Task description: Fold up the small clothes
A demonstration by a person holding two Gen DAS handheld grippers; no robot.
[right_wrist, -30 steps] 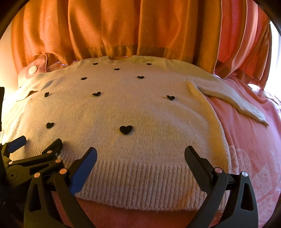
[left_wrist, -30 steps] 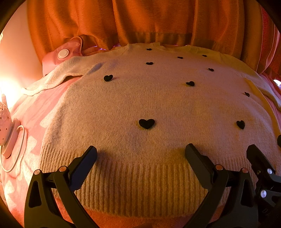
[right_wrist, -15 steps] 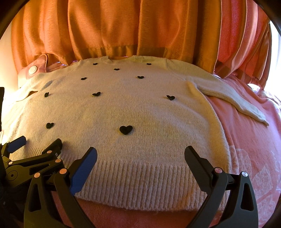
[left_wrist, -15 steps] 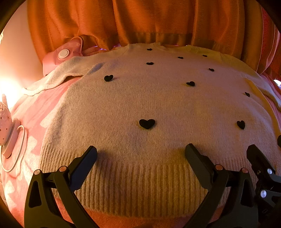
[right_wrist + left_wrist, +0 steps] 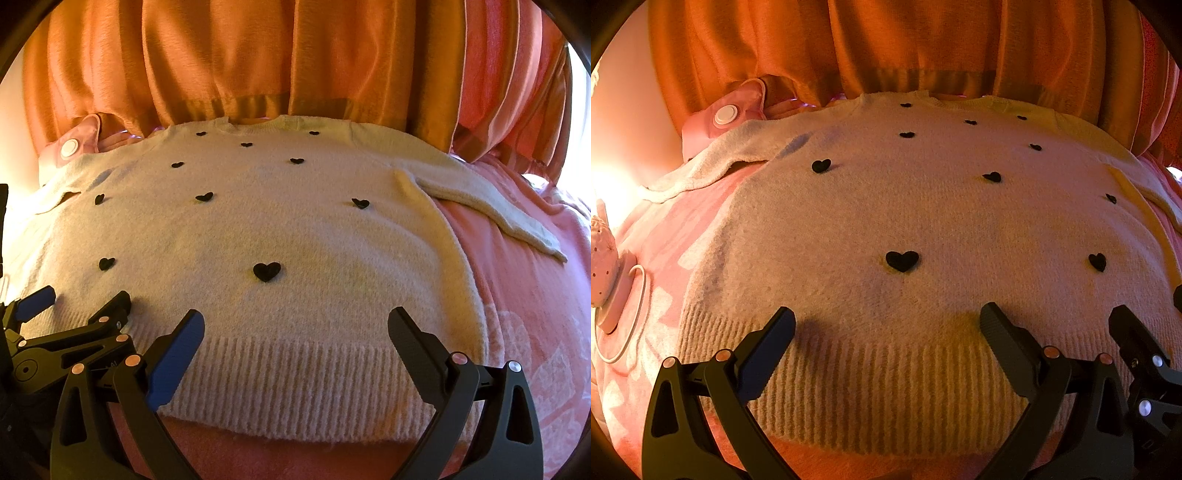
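A cream knit sweater with small black hearts (image 5: 923,221) lies spread flat on a pink blanket (image 5: 665,258), sleeves out to both sides; it also shows in the right wrist view (image 5: 277,236). My left gripper (image 5: 886,328) is open and empty above the ribbed hem (image 5: 886,387). My right gripper (image 5: 295,328) is open and empty above the hem (image 5: 295,376), right of the left gripper (image 5: 81,317). The right gripper's finger shows at the left view's right edge (image 5: 1134,339). The right sleeve (image 5: 498,206) lies on the blanket.
Orange curtains (image 5: 295,66) hang just behind the sweater's collar. A pink item with a white button (image 5: 726,114) lies at the back left. A pink object with a white cord (image 5: 613,288) sits at the blanket's left edge. Pink blanket (image 5: 535,314) extends right.
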